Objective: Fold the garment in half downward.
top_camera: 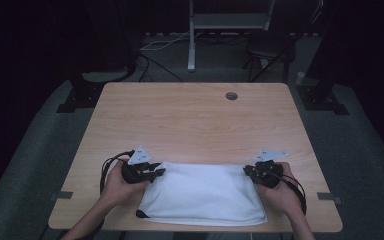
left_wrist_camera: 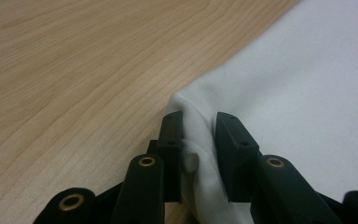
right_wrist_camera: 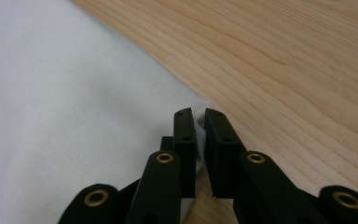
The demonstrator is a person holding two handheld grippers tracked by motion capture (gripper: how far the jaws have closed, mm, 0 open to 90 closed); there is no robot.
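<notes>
While the flat white fabric bag (top_camera: 202, 192) lies at the near edge of the pale wooden counter (top_camera: 195, 120), the left gripper (top_camera: 156, 172) and right gripper (top_camera: 248, 170) meet its far corners. Left gripper view: fingers (left_wrist_camera: 172, 140) pinch a cloth fold. Right gripper view: fingers (right_wrist_camera: 186, 140) clamp the corner tight.

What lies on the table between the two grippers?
The white cloth spans the stretch, seen in the high view; the left gripper and right gripper each pinch a far corner.

Dim high view, black surroundings, evenly lit table (top_camera: 195, 120), both gripper views bright, slightly soft up close
</notes>
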